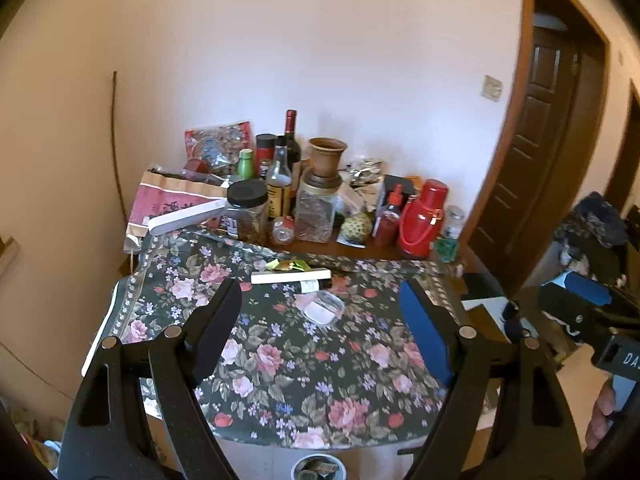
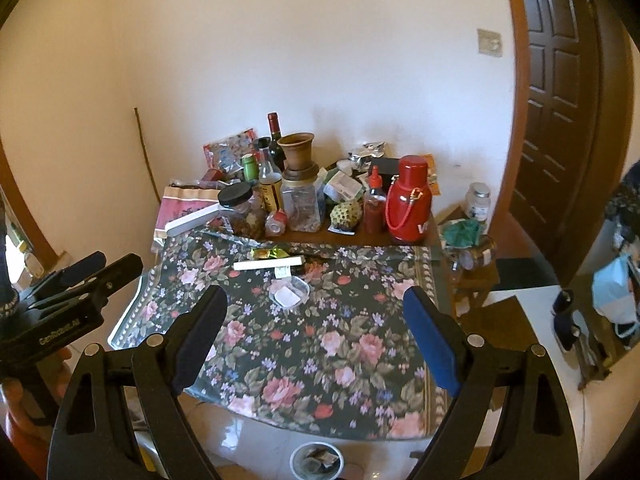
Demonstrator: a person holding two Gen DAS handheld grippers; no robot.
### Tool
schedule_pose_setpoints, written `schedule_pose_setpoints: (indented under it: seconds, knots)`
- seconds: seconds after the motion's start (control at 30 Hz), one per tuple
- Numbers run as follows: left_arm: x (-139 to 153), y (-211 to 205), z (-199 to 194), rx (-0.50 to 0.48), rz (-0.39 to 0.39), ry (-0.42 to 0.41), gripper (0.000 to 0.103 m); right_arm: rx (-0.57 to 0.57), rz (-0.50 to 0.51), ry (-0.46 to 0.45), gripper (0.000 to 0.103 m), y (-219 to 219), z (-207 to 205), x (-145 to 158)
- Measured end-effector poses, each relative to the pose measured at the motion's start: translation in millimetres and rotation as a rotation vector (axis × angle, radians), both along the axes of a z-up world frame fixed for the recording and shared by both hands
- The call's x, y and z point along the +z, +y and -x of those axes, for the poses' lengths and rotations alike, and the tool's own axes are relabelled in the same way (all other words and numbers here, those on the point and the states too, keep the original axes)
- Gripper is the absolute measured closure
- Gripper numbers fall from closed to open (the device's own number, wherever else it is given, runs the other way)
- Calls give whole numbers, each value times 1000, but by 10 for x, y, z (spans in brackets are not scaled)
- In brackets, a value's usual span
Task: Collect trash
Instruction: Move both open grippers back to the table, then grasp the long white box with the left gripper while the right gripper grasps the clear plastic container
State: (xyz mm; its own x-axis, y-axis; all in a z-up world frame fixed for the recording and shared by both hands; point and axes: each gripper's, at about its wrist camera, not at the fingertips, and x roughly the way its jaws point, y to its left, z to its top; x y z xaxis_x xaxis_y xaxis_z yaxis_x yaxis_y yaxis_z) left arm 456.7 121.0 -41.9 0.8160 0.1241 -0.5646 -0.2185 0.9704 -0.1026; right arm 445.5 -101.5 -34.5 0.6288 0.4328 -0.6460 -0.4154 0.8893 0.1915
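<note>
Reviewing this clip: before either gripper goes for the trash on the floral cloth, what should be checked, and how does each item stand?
1. Left gripper open and empty: ok.
2. Right gripper open and empty: ok.
3. Clear plastic cup unobstructed: ok.
4. White stick and green-gold wrapper in view: ok.
5. Bin below the table's near edge, open: ok.
6. Bin has spare room: cannot tell.

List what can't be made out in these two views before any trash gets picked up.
- Bin on the floor: both wrist views, cut by the bottom edge; contents unclear.
- Clear plastic cup on the floral cloth: too small to tell if anything is inside.
- White strip's label: too small to read.
- Items behind the red flask: hidden by clutter.
</note>
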Motion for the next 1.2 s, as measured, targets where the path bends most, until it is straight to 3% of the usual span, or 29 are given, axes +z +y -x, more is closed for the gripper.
schedule_pose_setpoints:
  seconds: [0.2,0.33,0.67,0.8,0.9,1.07,1.2]
  knots:
    - [-243,117,-412,33,-57,81,23,18,-8,92,15,58,-438,-229]
    - [-463,333,-740,-5,-83,138,23,-11,5,161,15,147,-700,-442]
    - [-1263,1057,-1821,-282,-74,311,23,-189,19,389,15,561,-1225,-1202]
    - [-1603,1218,-2145,-373,-130,362,23,-220,30,491,15,773,-1375,-1638]
    - [-1897,1244,-2349,-435,-228,389,23,-223,36,550,15,943,-1460,-1951]
    - [-2326,1205,-2571,-540,-350,435,23,-218,43,603,25,1208,-1578,-2326]
    - [-2528,1156,-2680,-605,-385,449,23,-212,101,608,46,1385,-1657,-2525]
